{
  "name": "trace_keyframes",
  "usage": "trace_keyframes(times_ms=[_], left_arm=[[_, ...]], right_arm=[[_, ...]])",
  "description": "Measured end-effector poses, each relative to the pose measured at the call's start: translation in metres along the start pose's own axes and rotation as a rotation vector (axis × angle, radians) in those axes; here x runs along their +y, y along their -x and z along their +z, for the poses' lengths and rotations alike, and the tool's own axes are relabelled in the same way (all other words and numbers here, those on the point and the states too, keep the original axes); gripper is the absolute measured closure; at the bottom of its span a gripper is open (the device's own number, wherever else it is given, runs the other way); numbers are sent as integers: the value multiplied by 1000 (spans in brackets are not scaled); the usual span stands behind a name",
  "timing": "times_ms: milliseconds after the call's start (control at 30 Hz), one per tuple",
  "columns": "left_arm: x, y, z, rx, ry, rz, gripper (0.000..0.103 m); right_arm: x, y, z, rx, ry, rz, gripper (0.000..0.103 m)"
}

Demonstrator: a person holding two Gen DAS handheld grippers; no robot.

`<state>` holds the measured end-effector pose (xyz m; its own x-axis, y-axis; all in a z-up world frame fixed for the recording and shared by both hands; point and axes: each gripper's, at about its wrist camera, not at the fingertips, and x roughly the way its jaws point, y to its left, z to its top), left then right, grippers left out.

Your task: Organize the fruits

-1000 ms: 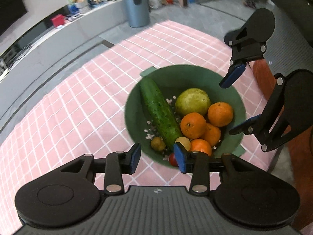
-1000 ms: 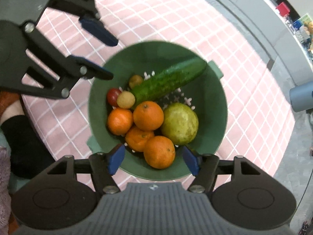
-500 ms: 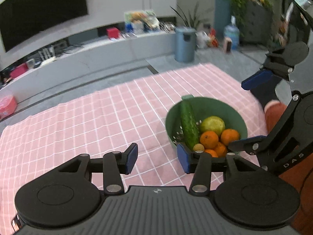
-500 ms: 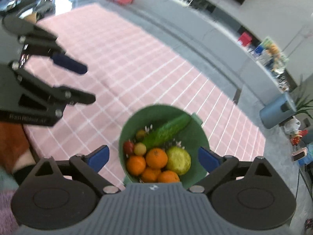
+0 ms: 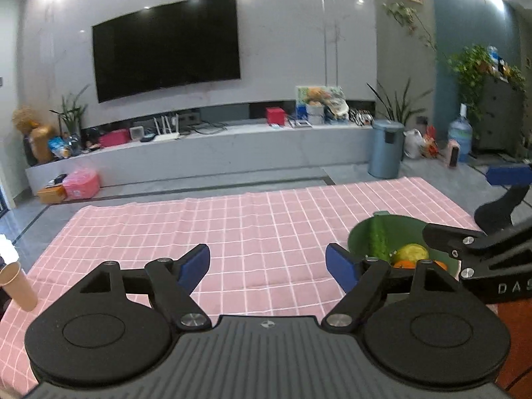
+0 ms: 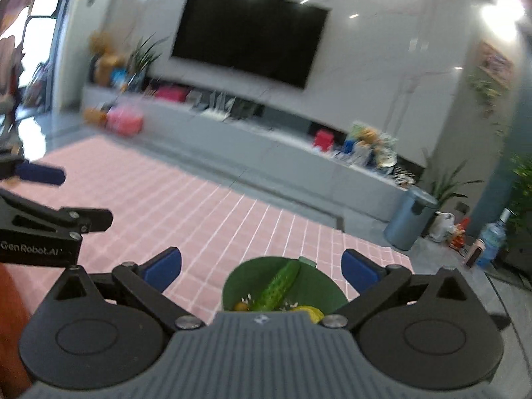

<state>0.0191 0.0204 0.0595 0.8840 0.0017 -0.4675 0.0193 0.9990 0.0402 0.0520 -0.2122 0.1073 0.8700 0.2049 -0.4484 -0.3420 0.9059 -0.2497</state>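
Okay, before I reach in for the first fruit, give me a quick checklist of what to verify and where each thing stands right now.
1. Left hand-held gripper open and empty: ok, jaws spread wide, nothing between them.
2. Right hand-held gripper open and empty: ok.
3. Green bowl in view: ok, it sits on the pink checked cloth, low and partly hidden behind both grippers.
4. Cucumber reachable: ok, it lies on top, leaning toward the bowl's far rim.
5. All the fruit visible: not ok, only the yellow-green fruit and part of an orange show.
6. Place to put sorted fruit: cannot tell, no second container is in view.
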Motion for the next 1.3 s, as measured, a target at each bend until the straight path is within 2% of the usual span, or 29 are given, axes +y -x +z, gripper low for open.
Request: trace_keyframes(times_ms=[200, 367, 600, 800, 1033, 1300], left_arm=[[3, -4, -13, -2, 28, 58, 10], [8, -10, -26, 26, 50, 77, 10], [7, -32, -45, 142, 75, 73, 10], [1, -41, -54, 206, 51, 60, 10], [1, -41, -58, 226, 38, 60, 10], [-1, -38, -53, 224, 32, 63, 10]], right_arm=[[24, 18, -23, -101, -93, -86, 5], [35, 15, -41, -117, -122, -106, 5], [39, -11, -61, -33, -132, -82, 5], [39, -26, -73, 19, -166, -61, 5], [33, -32, -80, 44, -242, -56, 5], [31, -30, -81, 33, -252, -45, 5]])
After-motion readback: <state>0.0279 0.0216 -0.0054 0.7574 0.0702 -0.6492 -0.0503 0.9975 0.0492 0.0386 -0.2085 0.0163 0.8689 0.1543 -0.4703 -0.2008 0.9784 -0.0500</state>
